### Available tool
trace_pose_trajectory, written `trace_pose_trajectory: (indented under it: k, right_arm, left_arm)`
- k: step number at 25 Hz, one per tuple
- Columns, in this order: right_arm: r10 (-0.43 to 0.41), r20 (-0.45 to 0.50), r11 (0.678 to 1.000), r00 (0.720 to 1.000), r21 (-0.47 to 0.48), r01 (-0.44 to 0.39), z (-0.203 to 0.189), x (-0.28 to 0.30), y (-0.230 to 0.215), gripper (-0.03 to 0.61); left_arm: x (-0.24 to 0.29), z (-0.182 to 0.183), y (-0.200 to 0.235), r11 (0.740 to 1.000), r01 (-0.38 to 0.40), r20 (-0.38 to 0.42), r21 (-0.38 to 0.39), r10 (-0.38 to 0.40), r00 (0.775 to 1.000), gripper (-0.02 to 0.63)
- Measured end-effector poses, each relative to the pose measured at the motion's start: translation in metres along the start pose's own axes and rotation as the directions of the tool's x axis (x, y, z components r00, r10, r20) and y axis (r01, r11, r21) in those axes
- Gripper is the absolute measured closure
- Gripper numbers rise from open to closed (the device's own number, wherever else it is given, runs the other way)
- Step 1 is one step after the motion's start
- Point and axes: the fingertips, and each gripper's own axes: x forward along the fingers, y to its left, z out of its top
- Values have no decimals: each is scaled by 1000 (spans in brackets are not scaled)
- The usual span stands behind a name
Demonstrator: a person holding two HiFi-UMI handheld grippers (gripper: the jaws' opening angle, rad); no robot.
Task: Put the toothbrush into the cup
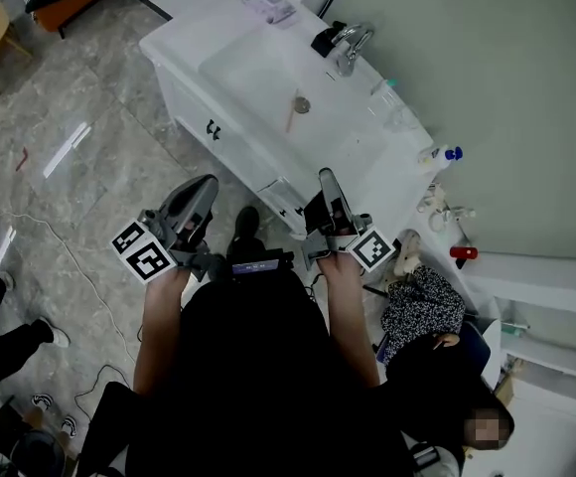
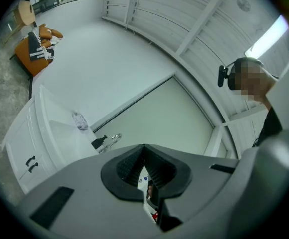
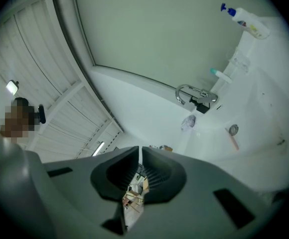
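While the toothbrush (image 1: 291,115) lay in the sink (image 1: 246,68), upper centre, left gripper (image 1: 209,184) and right gripper (image 1: 326,176) were closed, empty: seemingly the approach, next requiring opened jaws.

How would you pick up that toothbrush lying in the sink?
Probably mid-handle, from straight above, jaws across its thin width: the toothbrush lies flat on the basin floor by the drain, so nothing can slip underneath it.

My left gripper (image 1: 207,182) and right gripper (image 1: 326,175) are grey. The left cube (image 1: 141,250) and right cube (image 1: 372,249) are white with black squares. My top (image 1: 258,366) is black.
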Motion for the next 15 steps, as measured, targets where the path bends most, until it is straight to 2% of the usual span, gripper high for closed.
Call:
trace_pose_trajectory:
  k: [5, 11, 15]
  right_arm:
    - [27, -16, 999, 1000, 21, -27, 9, 37, -19, 566]
    - [28, 3, 998, 1000, 52, -28, 42, 79, -56, 518]
    - [11, 27, 997, 1000, 76, -13, 65, 91, -83, 512]
  left_arm:
    - [19, 15, 19, 999, -35, -8, 29, 35, 999, 604]
    - [73, 33, 45, 997, -53, -60, 61, 56, 997, 604]
    - [113, 36, 57, 996, -46, -96, 71, 52, 994, 604]
